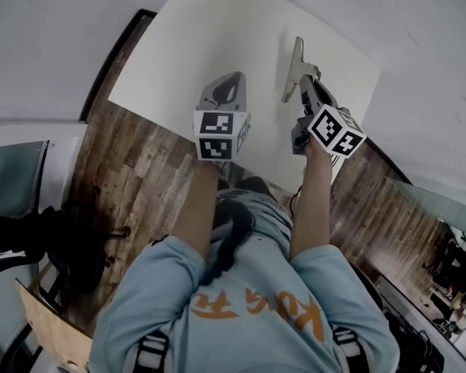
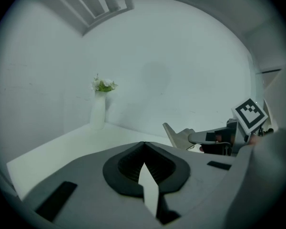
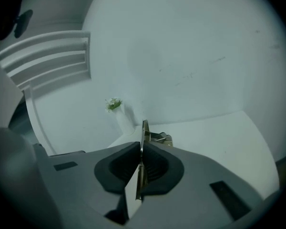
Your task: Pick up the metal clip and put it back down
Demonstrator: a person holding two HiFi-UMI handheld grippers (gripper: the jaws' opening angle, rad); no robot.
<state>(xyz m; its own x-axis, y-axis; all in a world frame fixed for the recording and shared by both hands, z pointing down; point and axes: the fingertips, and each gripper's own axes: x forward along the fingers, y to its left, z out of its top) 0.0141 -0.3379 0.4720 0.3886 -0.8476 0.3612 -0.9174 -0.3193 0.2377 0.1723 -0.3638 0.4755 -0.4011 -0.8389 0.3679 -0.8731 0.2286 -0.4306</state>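
Person: seen from above in a light blue top (image 1: pixel 241 301), both forearms reaching forward over the near edge of the table (image 1: pixel 217 29).
Floor: dark wood planks (image 1: pixel 132 177) show under and around the table's near edge.
Marker cubes: one sits at the back of each gripper, the left cube (image 1: pixel 220 134) over the table's near edge and the right cube (image 1: pixel 335 130) close to the right edge.
Left gripper (image 1: pixel 233 76): it hangs over the middle of the table, a little in from the near edge. In its own view the jaws (image 2: pixel 143 144) meet at their tips and nothing lies between them.
Right gripper (image 1: pixel 309 80): it reaches further in than the left one, beside the table's right edge. Its jaws (image 3: pixel 142 149) are pressed together on a thin plate of the clip.
Metal clip (image 1: pixel 294 70): it is held by the right gripper, over the part of the table toward the far right corner. In the right gripper view it stands edge-on and upright (image 3: pixel 145 132) between the pads, with its sprung part sticking out past the jaw tips. From the left gripper view its flat handle (image 2: pixel 178 136) slants upward. Whether it touches the table cannot be told.
Table: white and flat, bare around the two grippers.
Vase: a slim white vase with small green and white flowers (image 2: pixel 98 111) stands upright at the table's far edge, against the wall (image 3: pixel 121 118).
Wall: plain and pale behind the table.
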